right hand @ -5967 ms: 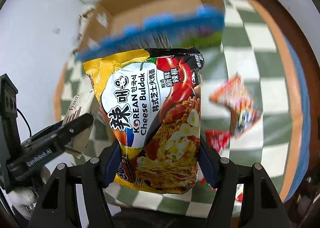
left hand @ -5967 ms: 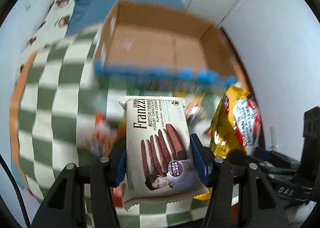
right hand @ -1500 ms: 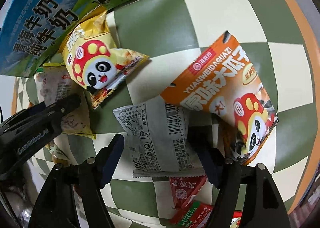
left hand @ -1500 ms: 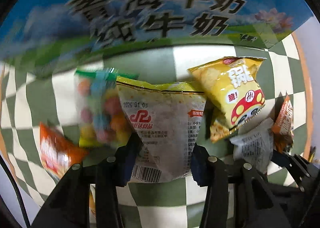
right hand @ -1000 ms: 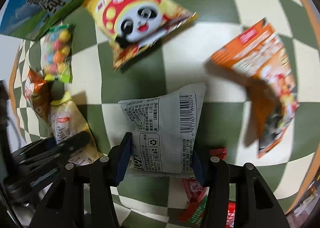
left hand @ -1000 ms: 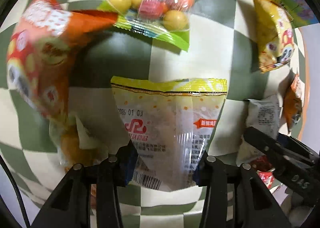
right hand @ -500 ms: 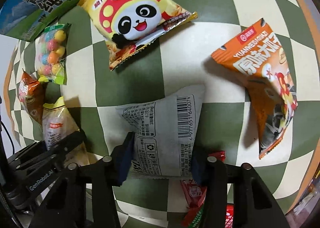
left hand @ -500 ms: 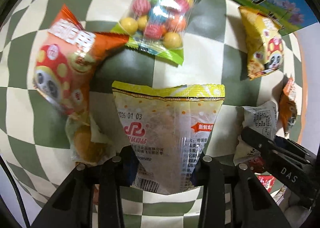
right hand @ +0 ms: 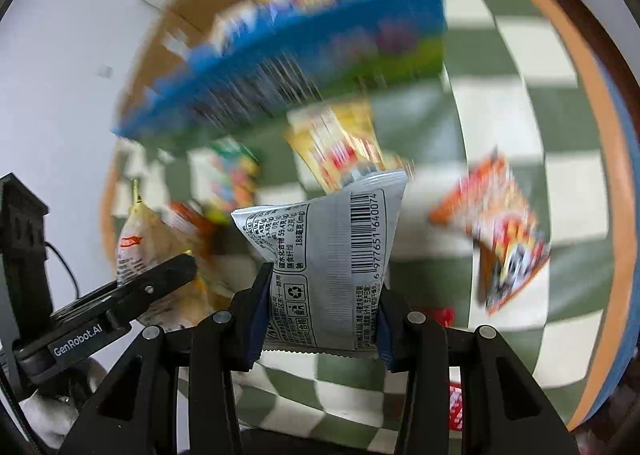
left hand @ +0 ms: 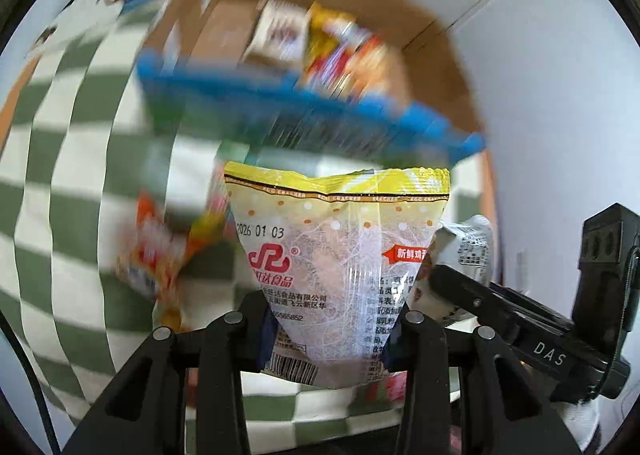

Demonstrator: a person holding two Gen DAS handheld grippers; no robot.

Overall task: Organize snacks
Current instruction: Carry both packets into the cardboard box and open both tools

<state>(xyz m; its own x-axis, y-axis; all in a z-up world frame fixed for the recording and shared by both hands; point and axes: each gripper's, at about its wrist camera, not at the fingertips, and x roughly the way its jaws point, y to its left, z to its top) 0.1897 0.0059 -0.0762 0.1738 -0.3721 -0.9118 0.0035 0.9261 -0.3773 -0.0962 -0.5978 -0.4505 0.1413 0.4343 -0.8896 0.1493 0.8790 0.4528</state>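
Note:
My left gripper is shut on a yellow-topped clear snack packet and holds it up off the cloth. My right gripper is shut on a grey packet with a barcode, also lifted. Ahead stands an open cardboard box with a blue printed front; several snack packs lie inside it. The right gripper and its grey packet show at the right of the left wrist view. The left gripper with its packet shows at the left of the right wrist view.
Loose snacks lie on the green and white checked cloth: an orange pack, a yellow pack, a candy bag and an orange pack. A white wall stands right of the box. All are motion-blurred.
Both grippers have lifted their packets off the cloth and tilted up from looking down at the cloth to facing the open box.

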